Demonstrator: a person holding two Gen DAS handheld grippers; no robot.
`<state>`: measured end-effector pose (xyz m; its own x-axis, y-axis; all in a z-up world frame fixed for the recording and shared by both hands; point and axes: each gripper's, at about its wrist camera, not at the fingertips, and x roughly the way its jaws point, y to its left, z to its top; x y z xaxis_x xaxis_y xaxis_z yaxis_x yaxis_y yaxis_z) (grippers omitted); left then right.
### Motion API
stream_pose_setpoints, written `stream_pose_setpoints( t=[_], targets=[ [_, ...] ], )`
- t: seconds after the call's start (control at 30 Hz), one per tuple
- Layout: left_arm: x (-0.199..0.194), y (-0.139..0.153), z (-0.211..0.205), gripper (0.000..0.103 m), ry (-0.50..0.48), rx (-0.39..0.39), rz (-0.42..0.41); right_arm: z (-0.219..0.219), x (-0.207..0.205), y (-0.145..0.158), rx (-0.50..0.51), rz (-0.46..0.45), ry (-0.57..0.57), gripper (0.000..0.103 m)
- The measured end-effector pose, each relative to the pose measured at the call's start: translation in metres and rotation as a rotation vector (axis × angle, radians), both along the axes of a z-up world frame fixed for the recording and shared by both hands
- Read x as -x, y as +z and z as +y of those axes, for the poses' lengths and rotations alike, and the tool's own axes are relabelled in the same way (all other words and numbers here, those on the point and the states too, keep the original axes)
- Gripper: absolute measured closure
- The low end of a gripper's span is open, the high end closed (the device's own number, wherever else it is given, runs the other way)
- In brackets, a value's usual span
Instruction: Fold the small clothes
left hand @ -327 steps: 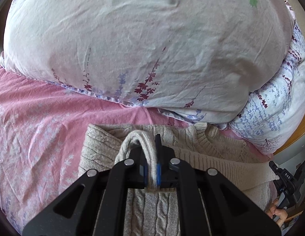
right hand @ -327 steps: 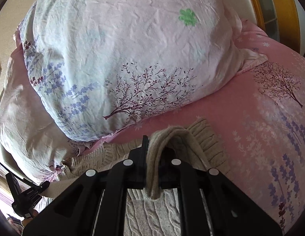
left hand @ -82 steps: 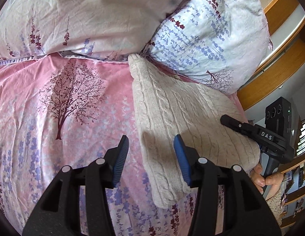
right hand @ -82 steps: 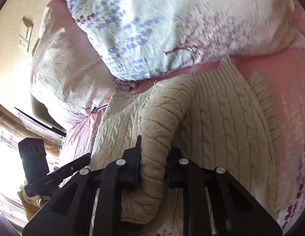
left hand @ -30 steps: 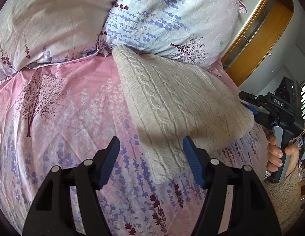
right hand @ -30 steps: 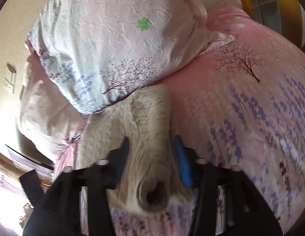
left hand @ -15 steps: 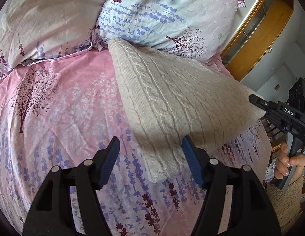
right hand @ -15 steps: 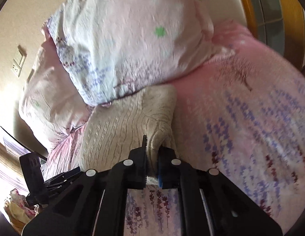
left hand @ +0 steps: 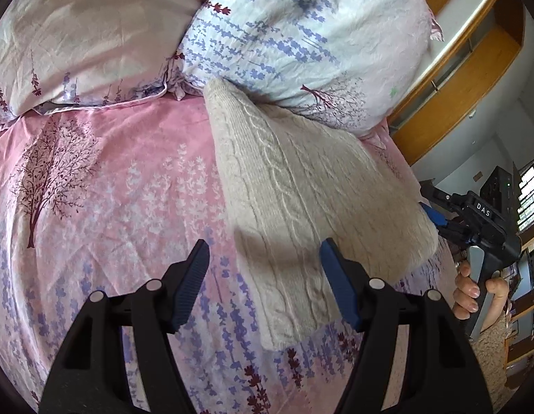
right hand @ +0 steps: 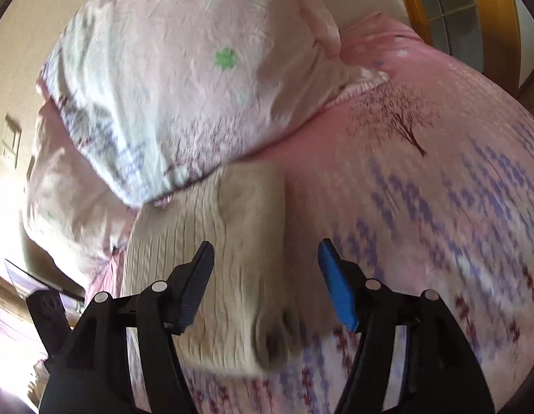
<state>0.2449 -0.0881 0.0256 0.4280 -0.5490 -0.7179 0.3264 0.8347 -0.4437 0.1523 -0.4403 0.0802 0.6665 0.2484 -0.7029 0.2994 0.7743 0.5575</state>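
A cream cable-knit sweater (left hand: 301,189) lies folded on the pink bed sheet (left hand: 111,189), its far end against the pillows. My left gripper (left hand: 265,245) hovers over its near left edge with jaws opening; the fabric lies below and neither pad touches it. In the right wrist view the sweater (right hand: 215,241) is blurred, its near rolled end between the fingers of my right gripper (right hand: 265,245). Those jaws are opening and the pads stand off the knit. The right gripper (left hand: 425,196) also shows at the sweater's right edge, held by a hand (left hand: 466,293).
Two large floral pillows (left hand: 301,34) (left hand: 94,34) lie at the head of the bed behind the sweater. A wooden frame (left hand: 456,86) runs along the bed's right side. Patterned pink sheet (right hand: 439,189) stretches to the right of the sweater.
Half a second ago my right gripper pinched the sweater's near edge; it has let go and its jaws now stand wide. The left gripper has hardly moved.
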Motion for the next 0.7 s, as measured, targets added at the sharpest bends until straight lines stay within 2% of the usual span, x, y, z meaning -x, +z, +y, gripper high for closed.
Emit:
stream_pose_setpoints(
  t=[0.1, 0.17, 0.23, 0.3, 0.4, 0.5, 0.57, 0.6, 0.67, 0.7],
  targets=[
    [-0.014, -0.002, 0.001, 0.035, 0.032, 0.024, 0.035, -0.012, -0.034, -0.015, -0.11, 0.034, -0.002, 0.039],
    [-0.019, -0.003, -0.001, 0.035, 0.039, 0.039, 0.053, -0.012, -0.05, -0.024, -0.123, 0.068, 0.002, 0.041],
    [-0.024, -0.004, -0.003, 0.035, 0.04, 0.04, 0.057, -0.006, -0.065, -0.031, -0.151, 0.076, 0.046, 0.075],
    [-0.027, -0.005, -0.006, 0.035, 0.038, 0.033, 0.055, 0.002, -0.07, -0.028, -0.086, 0.055, 0.072, 0.092],
    [-0.031, -0.007, -0.011, 0.034, 0.032, 0.043, 0.061, 0.0, -0.065, -0.019, -0.001, 0.007, 0.018, 0.094],
    [-0.031, -0.009, -0.014, 0.033, 0.031, 0.056, 0.066, -0.015, -0.062, -0.029, -0.003, 0.051, -0.079, 0.094],
    [-0.033, -0.007, -0.02, 0.033, 0.034, 0.05, 0.062, -0.017, -0.061, -0.036, -0.042, 0.074, -0.065, 0.091],
    [-0.033, -0.007, -0.02, 0.033, 0.037, 0.044, 0.057, -0.017, -0.058, -0.038, -0.075, 0.086, -0.047, 0.083],
    [-0.035, -0.007, -0.018, 0.033, 0.04, 0.047, 0.052, -0.017, -0.049, -0.037, -0.116, 0.087, -0.031, 0.057],
    [-0.035, -0.008, -0.014, 0.033, 0.042, 0.054, 0.053, -0.018, -0.044, -0.035, -0.134, 0.091, -0.019, 0.031]
  ],
)
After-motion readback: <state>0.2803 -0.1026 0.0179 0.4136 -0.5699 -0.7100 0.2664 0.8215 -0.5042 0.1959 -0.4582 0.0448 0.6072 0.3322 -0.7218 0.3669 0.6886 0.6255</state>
